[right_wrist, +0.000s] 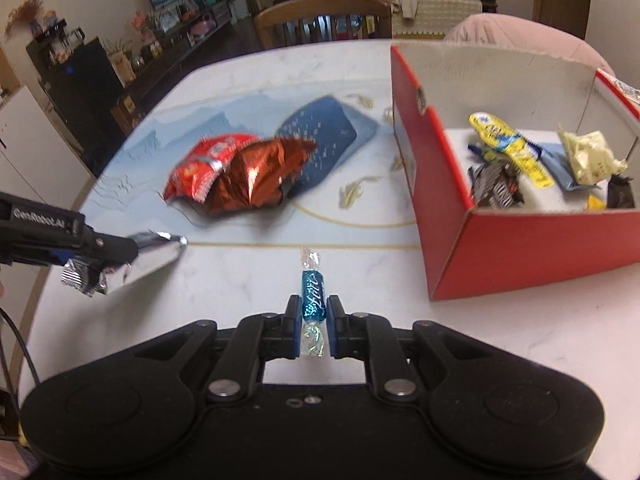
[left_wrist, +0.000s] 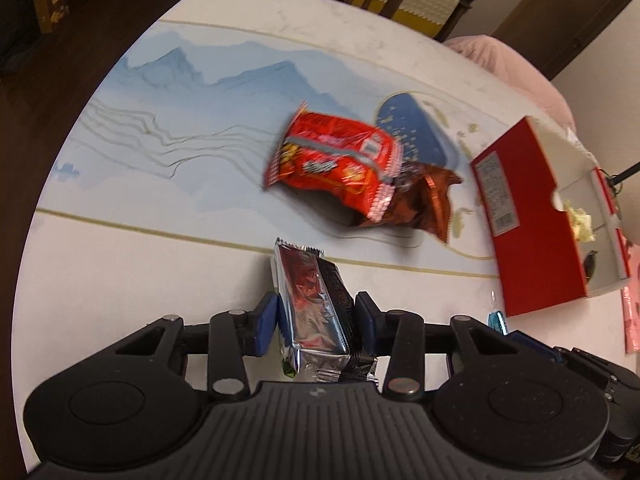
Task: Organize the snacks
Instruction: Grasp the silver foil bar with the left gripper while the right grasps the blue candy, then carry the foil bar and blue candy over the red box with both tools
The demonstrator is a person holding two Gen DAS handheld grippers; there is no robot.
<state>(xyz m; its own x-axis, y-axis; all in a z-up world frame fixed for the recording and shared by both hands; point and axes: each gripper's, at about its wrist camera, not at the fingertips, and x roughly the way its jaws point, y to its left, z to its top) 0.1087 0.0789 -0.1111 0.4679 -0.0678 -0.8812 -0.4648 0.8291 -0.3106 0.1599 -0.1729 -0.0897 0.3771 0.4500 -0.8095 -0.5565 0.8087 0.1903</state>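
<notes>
snacks half sorted, two more on their way to the box

sorting stands partway through at a marble-look table (right_wrist: 500, 340) with a blue landscape runner. the red cardboard box (right_wrist: 452, 216) on the right side already holds several wrapped treats, among them a yellow packet (right_wrist: 508, 148), a pale packet (right_wrist: 588, 156) and dark chocolate wrappers (right_wrist: 496, 188). still out on the runner, well apart from the box, lie a red snack bag (left_wrist: 332, 160) and a copper-brown foil bag (left_wrist: 432, 196), touching one another. by the look of it, these two remain to be moved, along with whatever the tools now carry.

the left tool (left_wrist: 316, 322) has its jaws part open around a silver and dark foil bar (left_wrist: 316, 304), pads pressing on both sides of the wrapper, which stands up clear of the table. the right tool (right_wrist: 314, 330) is drawn nearly shut on a small blue twist-wrapped candy (right_wrist: 313, 294), gripped at its middle with the clear twisted ends sticking out front and back. the box sits near the right tool, just ahead and to its right, open side up.
</notes>
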